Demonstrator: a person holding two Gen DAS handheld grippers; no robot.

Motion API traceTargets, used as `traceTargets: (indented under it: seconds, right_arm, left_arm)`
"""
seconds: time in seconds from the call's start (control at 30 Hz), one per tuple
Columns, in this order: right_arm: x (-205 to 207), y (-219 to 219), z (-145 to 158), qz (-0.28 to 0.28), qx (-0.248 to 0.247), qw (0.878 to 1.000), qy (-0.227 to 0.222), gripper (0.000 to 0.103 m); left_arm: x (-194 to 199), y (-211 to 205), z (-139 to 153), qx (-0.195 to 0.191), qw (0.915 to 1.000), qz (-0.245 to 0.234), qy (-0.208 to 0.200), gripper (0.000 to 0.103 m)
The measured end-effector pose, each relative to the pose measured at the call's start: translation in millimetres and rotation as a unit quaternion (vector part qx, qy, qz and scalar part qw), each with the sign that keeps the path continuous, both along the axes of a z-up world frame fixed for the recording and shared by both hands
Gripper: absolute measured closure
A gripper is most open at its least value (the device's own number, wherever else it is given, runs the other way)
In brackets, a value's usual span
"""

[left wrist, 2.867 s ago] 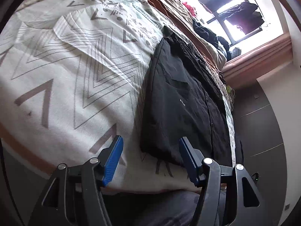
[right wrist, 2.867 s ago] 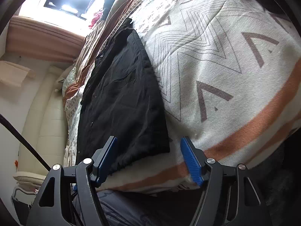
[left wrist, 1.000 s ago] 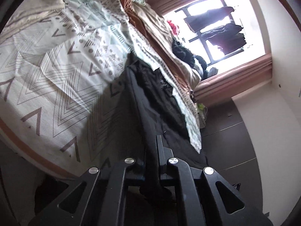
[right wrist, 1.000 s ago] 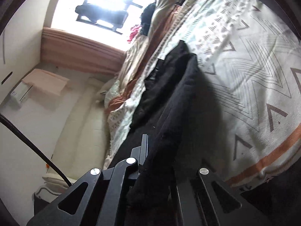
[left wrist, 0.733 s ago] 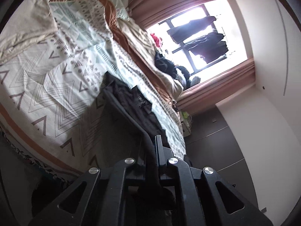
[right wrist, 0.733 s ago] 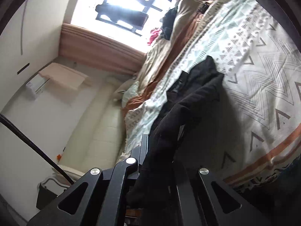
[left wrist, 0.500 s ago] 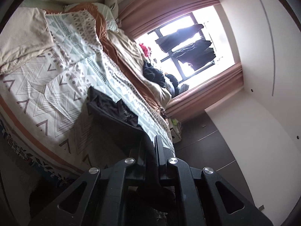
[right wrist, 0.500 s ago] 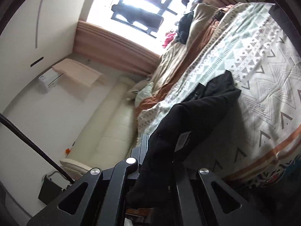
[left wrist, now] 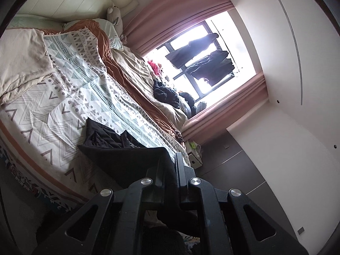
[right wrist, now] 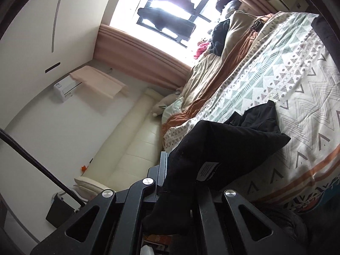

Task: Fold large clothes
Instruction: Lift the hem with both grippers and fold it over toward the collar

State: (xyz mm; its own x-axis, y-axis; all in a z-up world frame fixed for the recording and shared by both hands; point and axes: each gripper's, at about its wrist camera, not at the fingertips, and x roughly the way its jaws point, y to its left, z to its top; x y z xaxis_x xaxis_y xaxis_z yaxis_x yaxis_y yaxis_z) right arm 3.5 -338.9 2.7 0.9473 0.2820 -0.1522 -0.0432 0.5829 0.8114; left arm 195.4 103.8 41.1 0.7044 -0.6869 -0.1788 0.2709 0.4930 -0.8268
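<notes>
A large black jacket (left wrist: 119, 155) hangs between my two grippers, its near edge lifted off the patterned bedspread (left wrist: 63, 110). My left gripper (left wrist: 170, 170) is shut on one corner of that edge, with black cloth pinched between the jaws. In the right wrist view the same jacket (right wrist: 229, 144) shows a white label, and my right gripper (right wrist: 178, 170) is shut on its other corner. The far part of the jacket, with the collar, still rests bunched on the bedspread (right wrist: 297, 97).
Beige and rust bedding (left wrist: 136, 78) is heaped toward the window (left wrist: 204, 63), with dark clothes (left wrist: 165, 93) on it. A cream headboard (right wrist: 131, 144) and an air conditioner (right wrist: 68, 89) are on the wall. A dark wardrobe (left wrist: 233, 170) stands beside the bed.
Both grippers, open over the flat jacket's near edge earlier, have shut on its corners and risen, lifting and pulling the near half up off the bed.
</notes>
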Motion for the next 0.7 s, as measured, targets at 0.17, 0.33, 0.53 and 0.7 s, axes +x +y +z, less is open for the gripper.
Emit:
traceTargets:
  seconds: [0.17, 0.33, 0.53, 0.7]
  right_arm:
    - [19.6, -11.5, 5.1, -0.016, 0.011, 1.0, 0.013, 0.103]
    - [53.6, -14.5, 22.7, -0.031, 0.0, 0.999, 0.015, 0.103]
    - [104.8, -27.6, 32.2, -0.05, 0.008, 0.999, 0.016, 0.103]
    - [150.7, -37.4, 26.2, -0.064, 0.034, 0.997, 0.025, 0.103]
  left_arm:
    - [36.0, -11.8, 10.6, 0.014, 0.9999, 0.008, 0.0, 0.094]
    - [79.3, -24.9, 25.2, 0.028, 0.9995, 0.014, -0.005, 0.094]
    - [135.5, -42.2, 31.5, 0.041, 0.9988, 0.028, 0.004, 0.094]
    - [180.5, -56.4, 28.0, 0.044, 0.9979, 0.043, 0.022, 0.094]
